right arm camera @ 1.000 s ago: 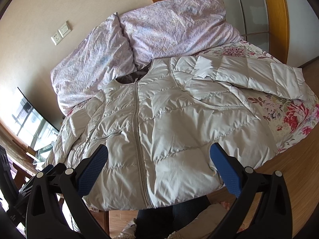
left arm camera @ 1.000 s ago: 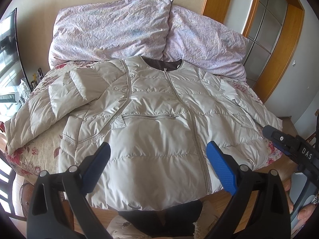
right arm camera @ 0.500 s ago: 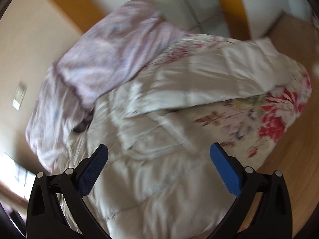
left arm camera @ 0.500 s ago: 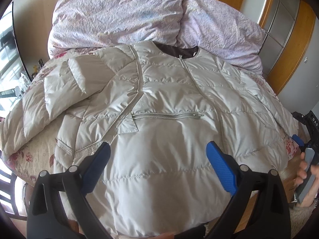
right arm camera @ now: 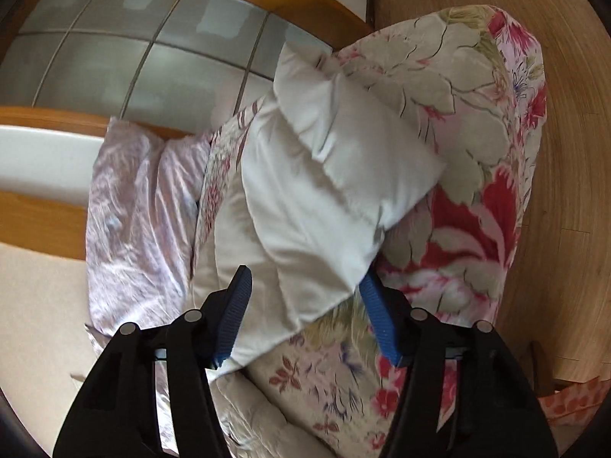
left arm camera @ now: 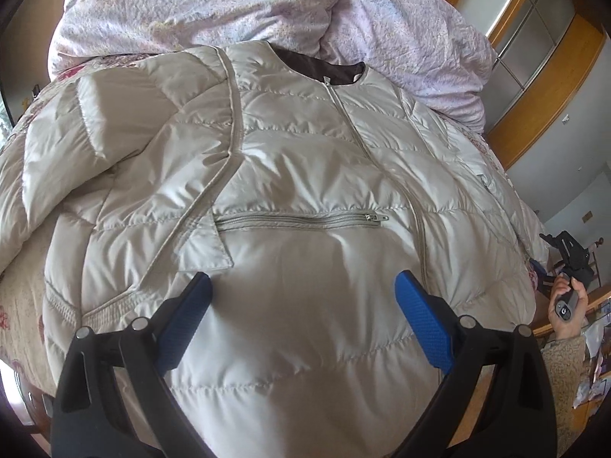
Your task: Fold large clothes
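A beige quilted down jacket (left arm camera: 305, 175) lies front up and zipped on the bed, its collar towards the pillows. Its left sleeve (left arm camera: 76, 145) is bent across the bed's left side. My left gripper (left arm camera: 301, 305) hovers open just above the jacket's lower front, below the chest pocket zip (left arm camera: 301, 219). In the right wrist view my right gripper (right arm camera: 305, 305) is rolled sideways, and its jaws are closing around the jacket's right sleeve (right arm camera: 324, 191), which lies between the blue pads (right arm camera: 233, 313). A hand (left arm camera: 565, 305) holds that gripper at the bed's right edge.
Two lilac pillows (left arm camera: 229, 4) lean at the head of the bed. A floral bedspread (right arm camera: 477, 152) covers the mattress under the jacket. Wooden floor (right arm camera: 565, 152) runs beside the bed on the right. A sliding door with frosted panes and a wooden frame (right arm camera: 133, 57) stands behind.
My left gripper has sunk closer over the jacket's front. My right gripper has swung to the right sleeve, rolled over sideways, and its jaws have narrowed around the sleeve.
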Tool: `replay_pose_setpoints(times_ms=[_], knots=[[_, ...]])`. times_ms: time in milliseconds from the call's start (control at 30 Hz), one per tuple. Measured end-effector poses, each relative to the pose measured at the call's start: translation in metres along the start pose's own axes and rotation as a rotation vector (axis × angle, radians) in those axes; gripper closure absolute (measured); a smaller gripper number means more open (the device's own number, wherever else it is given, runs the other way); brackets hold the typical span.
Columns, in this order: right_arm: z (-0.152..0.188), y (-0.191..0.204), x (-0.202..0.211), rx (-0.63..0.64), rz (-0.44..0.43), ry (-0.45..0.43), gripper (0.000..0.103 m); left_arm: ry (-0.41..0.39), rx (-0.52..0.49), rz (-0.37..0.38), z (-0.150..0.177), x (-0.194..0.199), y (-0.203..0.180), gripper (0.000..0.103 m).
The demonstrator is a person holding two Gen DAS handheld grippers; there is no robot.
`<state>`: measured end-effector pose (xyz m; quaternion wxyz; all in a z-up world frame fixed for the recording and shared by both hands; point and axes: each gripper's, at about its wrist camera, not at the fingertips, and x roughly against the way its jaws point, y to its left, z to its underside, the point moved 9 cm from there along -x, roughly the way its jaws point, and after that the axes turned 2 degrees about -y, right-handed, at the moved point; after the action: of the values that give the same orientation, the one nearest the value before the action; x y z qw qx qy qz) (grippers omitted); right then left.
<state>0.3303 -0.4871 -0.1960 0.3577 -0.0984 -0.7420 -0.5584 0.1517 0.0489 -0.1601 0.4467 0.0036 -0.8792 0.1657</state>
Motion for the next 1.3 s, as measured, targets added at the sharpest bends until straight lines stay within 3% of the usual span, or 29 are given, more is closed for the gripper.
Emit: replay_pose_setpoints(times_ms=[133, 200, 267, 433, 600, 767, 933, 1133, 1300], knots=[[-0.018, -0.008, 0.001, -0.026, 0.005, -0.068, 0.061, -0.022, -0.017, 0.015, -0.004, -0.001, -0.003, 0.007], [-0.034, -0.013, -0.004, -0.022, 0.033, -0.092, 0.079, -0.028, -0.013, 0.032, -0.005, -0.001, -0.003, 0.007], [-0.037, -0.01, -0.004, 0.02, 0.072, -0.103, 0.084, -0.037, -0.001, 0.041, -0.006, 0.001, 0.001, 0.007], [-0.035, 0.061, 0.024, 0.363, 0.176, -0.25, 0.091, -0.128, 0.075, 0.048, -0.013, 0.015, 0.022, 0.007], [0.02, 0.17, 0.047, 0.695, 0.075, -0.312, 0.091, -0.178, 0.136, 0.053, -0.016, 0.029, 0.046, 0.005], [0.117, 0.263, 0.038, 0.922, -0.106, -0.208, 0.091, -0.223, 0.194, 0.028, -0.015, 0.044, 0.074, 0.005], [0.227, 0.315, 0.009, 1.06, -0.253, -0.026, 0.091, -0.271, 0.243, -0.047, -0.014, 0.059, 0.101, 0.003], [0.334, 0.323, -0.026, 1.162, -0.317, 0.205, 0.091, -0.298, 0.271, -0.072, -0.01, 0.071, 0.123, 0.003], [0.407, 0.291, -0.067, 1.213, -0.262, 0.381, 0.091, -0.318, 0.268, -0.098, -0.008, 0.077, 0.13, 0.003]])
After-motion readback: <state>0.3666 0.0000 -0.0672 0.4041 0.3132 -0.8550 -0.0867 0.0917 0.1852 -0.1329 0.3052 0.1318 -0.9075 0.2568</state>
